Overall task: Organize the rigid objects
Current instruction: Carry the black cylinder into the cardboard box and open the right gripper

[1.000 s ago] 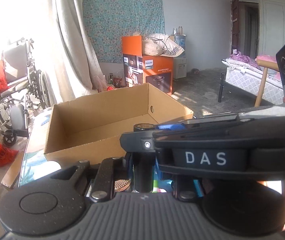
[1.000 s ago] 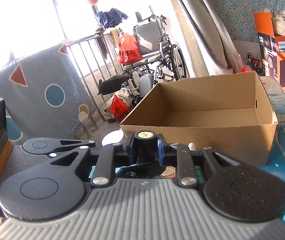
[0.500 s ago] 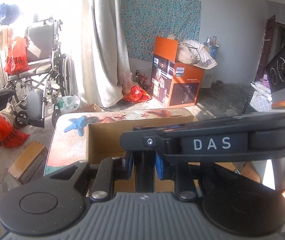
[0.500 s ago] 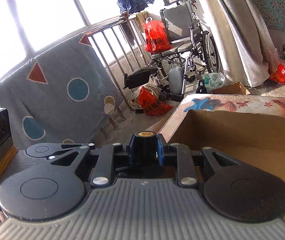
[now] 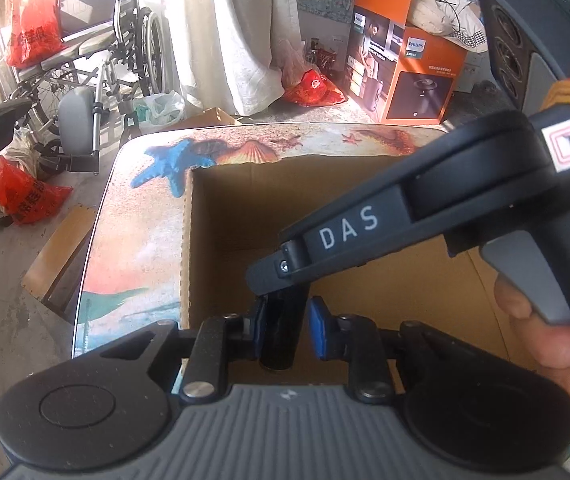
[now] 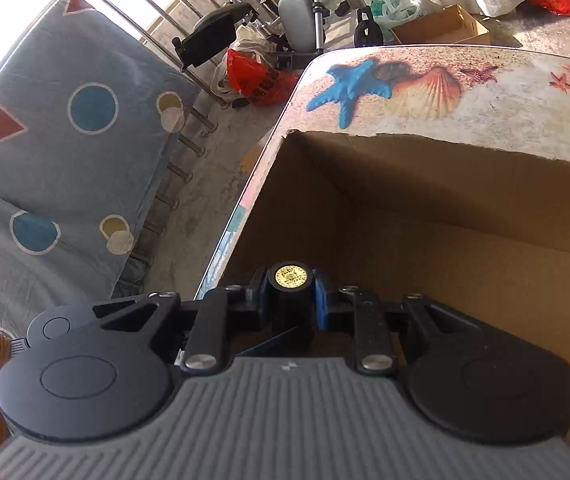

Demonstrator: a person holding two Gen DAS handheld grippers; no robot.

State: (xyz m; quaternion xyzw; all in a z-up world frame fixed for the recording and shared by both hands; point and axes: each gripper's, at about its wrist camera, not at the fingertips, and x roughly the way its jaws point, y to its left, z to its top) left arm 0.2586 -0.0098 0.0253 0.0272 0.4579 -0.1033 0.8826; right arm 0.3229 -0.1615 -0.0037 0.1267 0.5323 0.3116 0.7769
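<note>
A black cylinder (image 5: 281, 332) with a round gold sticker (image 6: 292, 276) on its top end is held over an open cardboard box (image 5: 205, 240). My left gripper (image 5: 285, 326) is shut on it, blue pads on both sides. My right gripper (image 6: 291, 300) is shut on the upper part of what looks like the same cylinder. In the left wrist view its black finger (image 5: 345, 232) marked DAS reaches in from the right, over the cylinder's top. Both point down into the box (image 6: 445, 184), and the inside that shows is bare.
The box sits on a table (image 5: 137, 240) with a starfish and shell cover (image 6: 485, 96). A person's hand (image 5: 545, 336) grips the right handle. On the floor beyond are a wheelchair (image 5: 97, 52), red bags (image 5: 25, 196), an orange carton (image 5: 405, 64) and a small cardboard box (image 6: 441, 28).
Both grippers have swung over the box with the cylinder and tipped downward. The box was seen from the side and is now seen from above.
</note>
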